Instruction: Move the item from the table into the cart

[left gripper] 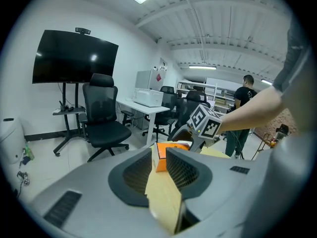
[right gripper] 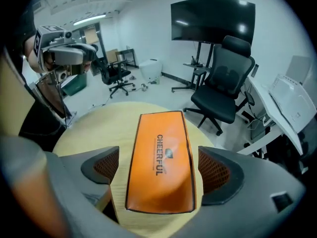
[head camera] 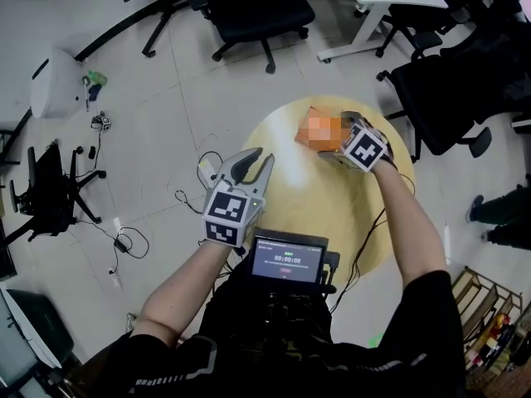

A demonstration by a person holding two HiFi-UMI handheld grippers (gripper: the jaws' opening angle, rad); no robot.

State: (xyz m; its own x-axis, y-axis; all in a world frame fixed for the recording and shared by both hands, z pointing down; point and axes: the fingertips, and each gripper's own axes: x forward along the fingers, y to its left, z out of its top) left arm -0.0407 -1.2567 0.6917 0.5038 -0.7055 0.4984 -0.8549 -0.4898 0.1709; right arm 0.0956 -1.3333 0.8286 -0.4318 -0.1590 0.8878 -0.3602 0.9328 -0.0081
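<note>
**Head view.** Round table (head camera: 278,193), pale wood-grain top, smooth. The orange box (head camera: 318,128) lies flat on its far part, partly under a blurred patch. Your right gripper (head camera: 342,133), grey with a black-and-white marker cube, points steeply down over the box. Your left gripper (head camera: 255,162), of the same build, hovers over the near-left rim of the table, its jaws a little apart and nothing between them. A small dark screen (head camera: 288,260) sits at your chest. A black swivel chair (head camera: 257,7) stands on the glossy tiled floor beyond the table.

**Left gripper view.** Two curved grey jaws with dark gridded pads stand parted by a narrow gap and are empty. Through the gap you see the table edge and, well beyond it, the orange box with the right gripper at it. A black wall monitor (left gripper: 74,57) on a wheeled stand is behind.

**Right gripper view.** The jaws stand wide apart. The box lies lengthwise between them: a flat rectangle, matte orange, dark-edged, printed "CHEERFUL". Bare table shows on either side of it, so the mesh-textured pads do not touch the box and it is not gripped.
</note>
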